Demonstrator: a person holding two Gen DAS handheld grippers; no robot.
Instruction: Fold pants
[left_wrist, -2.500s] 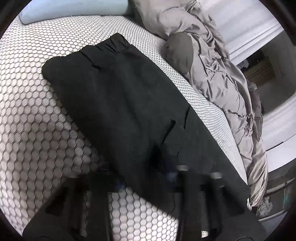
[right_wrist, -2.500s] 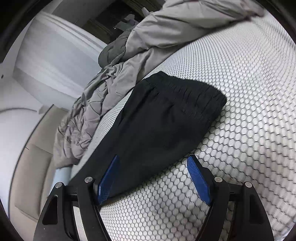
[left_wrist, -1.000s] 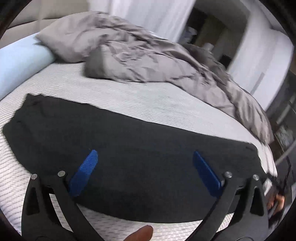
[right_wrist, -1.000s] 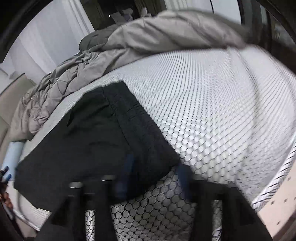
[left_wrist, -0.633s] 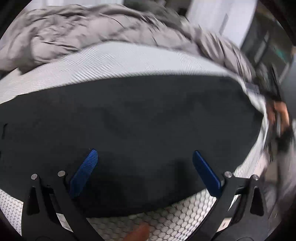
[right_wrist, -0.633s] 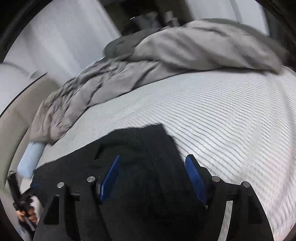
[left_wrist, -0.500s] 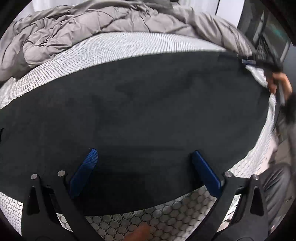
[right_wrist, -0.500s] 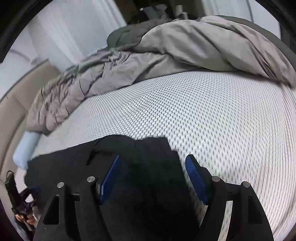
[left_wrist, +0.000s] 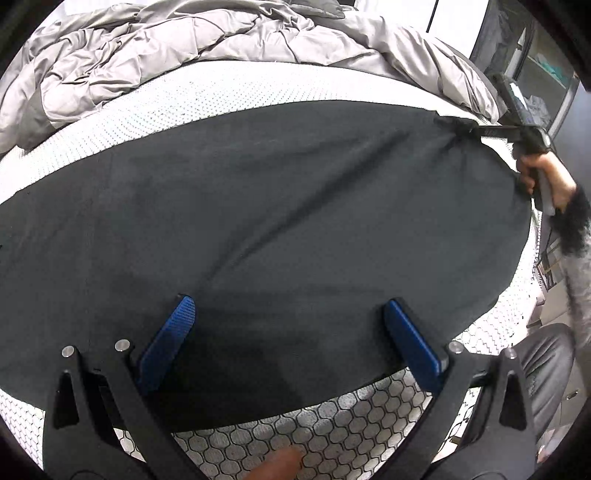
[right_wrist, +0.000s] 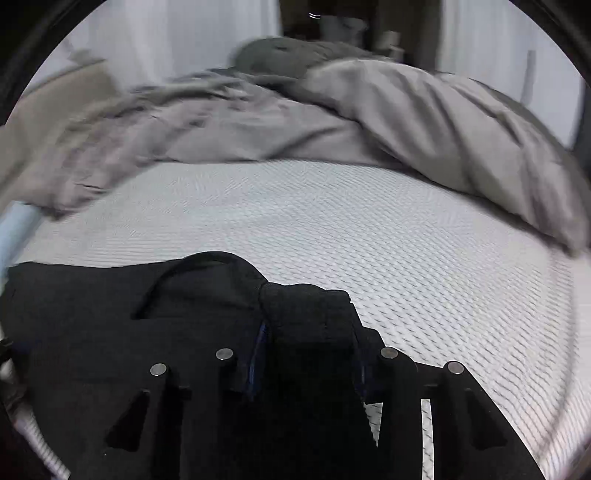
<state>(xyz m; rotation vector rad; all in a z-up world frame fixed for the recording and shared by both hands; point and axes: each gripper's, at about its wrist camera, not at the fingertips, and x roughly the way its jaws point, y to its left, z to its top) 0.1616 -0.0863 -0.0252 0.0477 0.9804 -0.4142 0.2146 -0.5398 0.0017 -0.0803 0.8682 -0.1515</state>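
Note:
Black pants (left_wrist: 277, 192) lie flat across the white honeycomb-patterned mattress (left_wrist: 332, 417). My left gripper (left_wrist: 290, 332) hovers open over their near edge, blue pads wide apart, nothing pinched. At the far right end my right gripper (left_wrist: 476, 129) pinches a corner of the pants, and creases run out from that spot. In the right wrist view the right gripper (right_wrist: 310, 354) has its jaws closing, with a bunched fold of the pants (right_wrist: 306, 317) pressed between the pads and standing up above them.
A crumpled grey duvet (left_wrist: 184, 40) is heaped along the far side of the bed (right_wrist: 406, 129). A light blue pillow (right_wrist: 14, 225) lies at the left. A hand (left_wrist: 546, 173) and fuzzy sleeve hold the right gripper; the mattress edge runs just beyond.
The right gripper's jaws have come together on the pants' corner, which now bunches up between them. The left gripper stays open and has hardly shifted over the near edge.

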